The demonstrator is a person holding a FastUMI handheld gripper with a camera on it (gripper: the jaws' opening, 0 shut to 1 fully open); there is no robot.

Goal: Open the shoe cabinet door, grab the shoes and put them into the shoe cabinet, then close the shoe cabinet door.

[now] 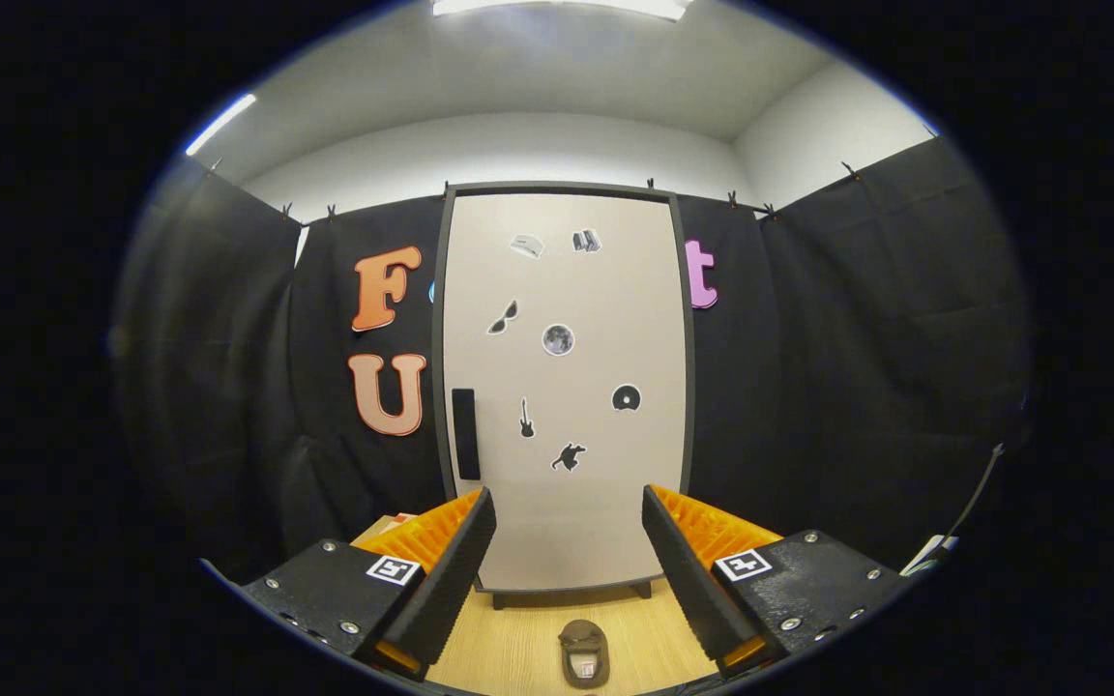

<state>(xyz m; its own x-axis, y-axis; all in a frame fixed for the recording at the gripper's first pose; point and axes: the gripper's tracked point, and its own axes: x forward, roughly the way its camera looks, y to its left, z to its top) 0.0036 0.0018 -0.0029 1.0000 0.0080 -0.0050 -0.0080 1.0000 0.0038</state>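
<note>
Item: my gripper [567,541], fingers apart, empty. Shoe [584,652] on floor [518,648] at six o'clock, between them. Cabinet [562,387] at twelve, door shut, handle [464,434] at nine. Nothing done yet, I judge; opening, loading, closing remain.

One shoe cabinet [565,387] stands against the black cloth wall, with one door [576,541], shut, and one dark handle [464,434] near the door's left edge. Seven small stickers [558,339] dot the door. Two short feet [643,588] show under the cabinet. One shoe [584,653] lies on the wooden floor [509,648] in front of the cabinet. One hand-held gripper [567,551] faces the cabinet, its two fingers [455,565] spread apart with nothing between them. Two ceiling lights [220,123] glow above the cabinet.
</note>
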